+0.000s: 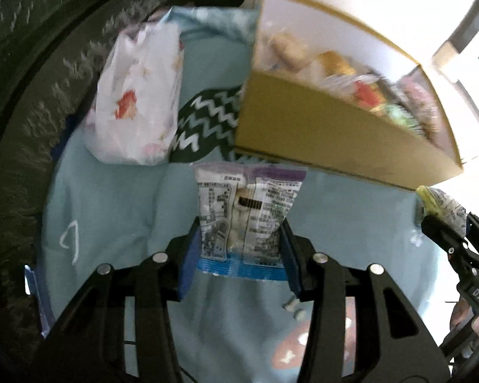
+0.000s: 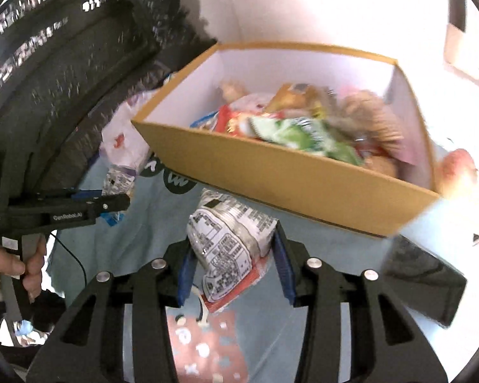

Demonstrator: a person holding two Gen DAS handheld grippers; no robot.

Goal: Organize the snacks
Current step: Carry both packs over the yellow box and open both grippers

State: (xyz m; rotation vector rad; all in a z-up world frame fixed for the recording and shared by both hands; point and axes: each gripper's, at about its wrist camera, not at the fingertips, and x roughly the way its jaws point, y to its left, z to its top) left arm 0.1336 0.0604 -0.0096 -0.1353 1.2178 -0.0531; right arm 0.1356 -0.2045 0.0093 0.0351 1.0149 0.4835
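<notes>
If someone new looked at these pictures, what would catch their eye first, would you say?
Most striking is the open cardboard box heaped with colourful snack packs, sitting on the pale blue cloth ahead of both grippers. Next, each gripper grips a printed packet: the left gripper a purple-topped packet, the right gripper a silvery packet. A white plastic bag lies left of the box.

Pale blue blanket (image 1: 118,210), white wall (image 2: 271,3)

mustard-yellow box (image 2: 290,178), pale-blue cloth (image 1: 118,198), zigzag patch (image 1: 207,118)
</notes>
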